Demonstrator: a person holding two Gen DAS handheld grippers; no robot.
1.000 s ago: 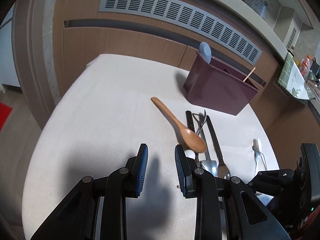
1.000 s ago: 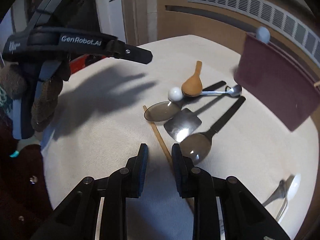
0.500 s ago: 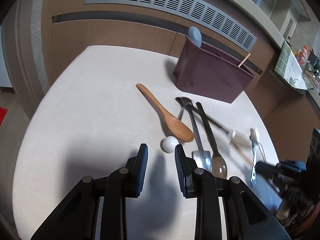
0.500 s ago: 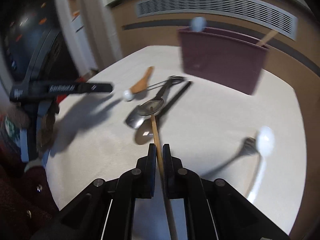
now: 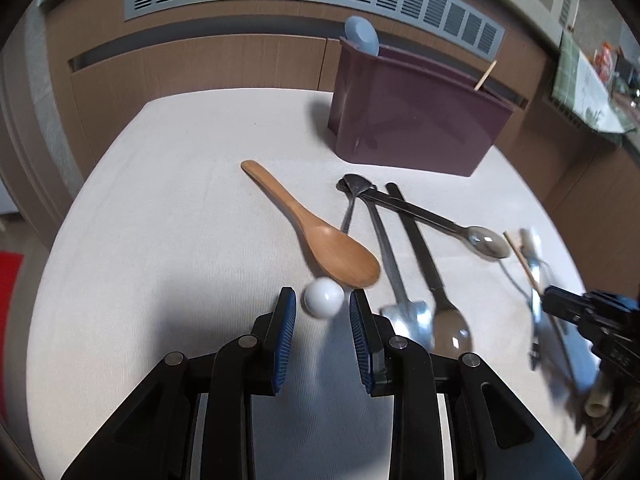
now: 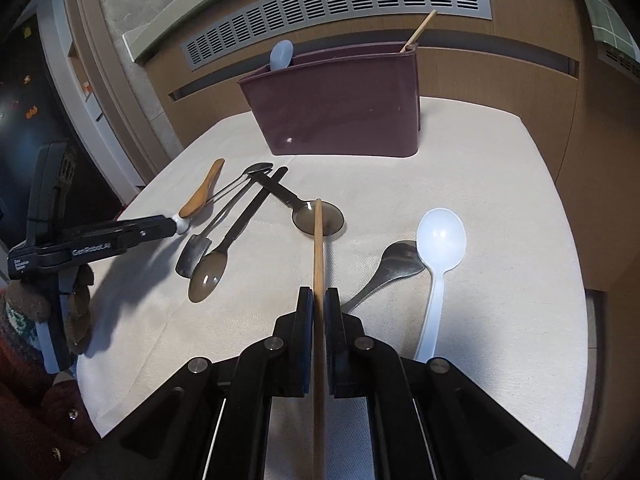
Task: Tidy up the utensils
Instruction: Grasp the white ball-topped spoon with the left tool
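A: Left wrist view first. What is the biggest thing?

B: The pale table [image 5: 160, 208]. It fills the middle of the frame. In the upper right stands a dark purple holder [image 5: 412, 120] with a blue spoon [image 5: 362, 40] poking out of it.

A: And the right wrist view?

B: The same holder [image 6: 336, 104] sits in the upper middle. A long thin wooden chopstick [image 6: 319, 248] runs up the middle of the frame. The right gripper [image 6: 319, 300] has its fingers pinching it tight.

A: What lies on the table?

B: A brown wooden spoon [image 5: 320, 236] in the middle, and gray metal spoons [image 5: 416, 248] crossed over each other to its right. A white plastic spoon [image 6: 438, 256] lies at the right in the right wrist view.

A: And the left gripper [image 5: 322, 312]?

B: At the bottom middle. Its blue fingers [image 5: 285, 332] are spread apart, with a little white ball [image 5: 324, 303] between the tips, not squeezed.
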